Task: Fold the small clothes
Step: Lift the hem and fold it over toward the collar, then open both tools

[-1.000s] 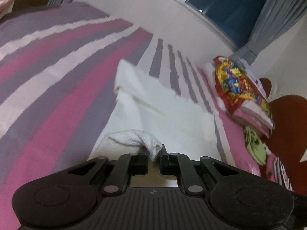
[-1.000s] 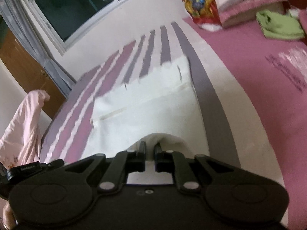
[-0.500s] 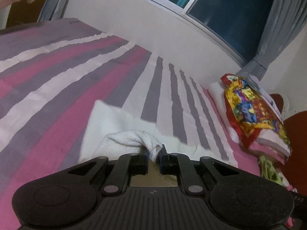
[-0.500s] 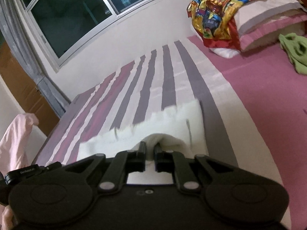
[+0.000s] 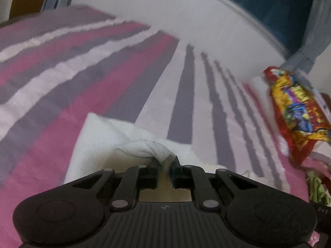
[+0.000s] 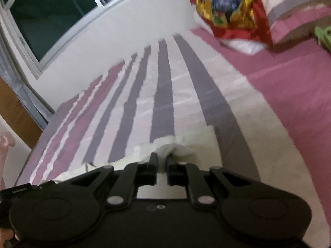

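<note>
The cloth (image 5: 97, 142) lies on the bed (image 5: 62, 78); pillows (image 6: 289, 14) sit far right, below the window (image 6: 47, 14).

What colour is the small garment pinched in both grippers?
Creamy white, plain small cloth garment; clearest in the left wrist view.

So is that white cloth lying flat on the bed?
No. Both tongs pinch an edge of the white cloth, bunching it; the rest is hidden.
</note>
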`<action>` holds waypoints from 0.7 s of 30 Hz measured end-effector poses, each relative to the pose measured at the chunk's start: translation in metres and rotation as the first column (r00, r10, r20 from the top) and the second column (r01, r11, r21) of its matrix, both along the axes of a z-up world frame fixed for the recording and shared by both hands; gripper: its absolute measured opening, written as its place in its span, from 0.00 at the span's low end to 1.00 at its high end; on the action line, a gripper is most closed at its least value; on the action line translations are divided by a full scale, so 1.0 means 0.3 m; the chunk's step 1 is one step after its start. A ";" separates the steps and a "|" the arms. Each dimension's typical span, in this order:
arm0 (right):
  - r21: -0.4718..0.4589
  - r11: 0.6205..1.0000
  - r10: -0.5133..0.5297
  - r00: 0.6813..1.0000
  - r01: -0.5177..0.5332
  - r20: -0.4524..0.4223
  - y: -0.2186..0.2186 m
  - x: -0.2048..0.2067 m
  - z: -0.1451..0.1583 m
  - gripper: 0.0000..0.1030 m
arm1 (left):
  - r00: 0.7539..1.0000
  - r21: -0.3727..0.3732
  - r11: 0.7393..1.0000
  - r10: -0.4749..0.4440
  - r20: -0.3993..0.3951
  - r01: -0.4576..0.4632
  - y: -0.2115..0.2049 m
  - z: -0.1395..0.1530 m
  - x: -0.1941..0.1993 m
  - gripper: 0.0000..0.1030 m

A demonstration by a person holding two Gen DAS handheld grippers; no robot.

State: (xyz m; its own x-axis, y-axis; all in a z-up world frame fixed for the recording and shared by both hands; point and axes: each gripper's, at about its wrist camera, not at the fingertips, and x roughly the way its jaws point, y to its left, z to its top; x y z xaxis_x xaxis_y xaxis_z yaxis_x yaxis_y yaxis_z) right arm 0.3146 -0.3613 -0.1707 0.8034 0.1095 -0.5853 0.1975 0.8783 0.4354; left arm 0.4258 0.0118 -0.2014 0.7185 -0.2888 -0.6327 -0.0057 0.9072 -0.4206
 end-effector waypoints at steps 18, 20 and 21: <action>-0.190 0.981 -0.036 0.999 0.036 0.003 0.065 0.019 0.046 0.46 | 0.997 0.034 0.999 -0.007 0.071 0.004 0.080 0.142 -0.032 0.82; -0.209 0.978 0.025 1.000 -0.025 -0.004 0.110 0.020 0.051 0.46 | 0.996 0.057 0.996 -0.067 0.053 0.064 0.054 0.102 -0.068 0.82; -0.213 0.976 0.051 0.999 -0.052 -0.013 0.130 0.023 0.047 0.46 | 0.995 0.070 0.994 -0.089 0.037 0.086 0.041 0.081 -0.074 0.82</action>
State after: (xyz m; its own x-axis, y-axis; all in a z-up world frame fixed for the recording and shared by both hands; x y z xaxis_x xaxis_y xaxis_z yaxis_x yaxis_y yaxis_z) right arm 0.3215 -0.3222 -0.1567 0.7954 0.0226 -0.6056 0.1522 0.9599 0.2356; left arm 0.4035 0.0241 -0.1770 0.7175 -0.3092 -0.6241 0.0908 0.9299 -0.3564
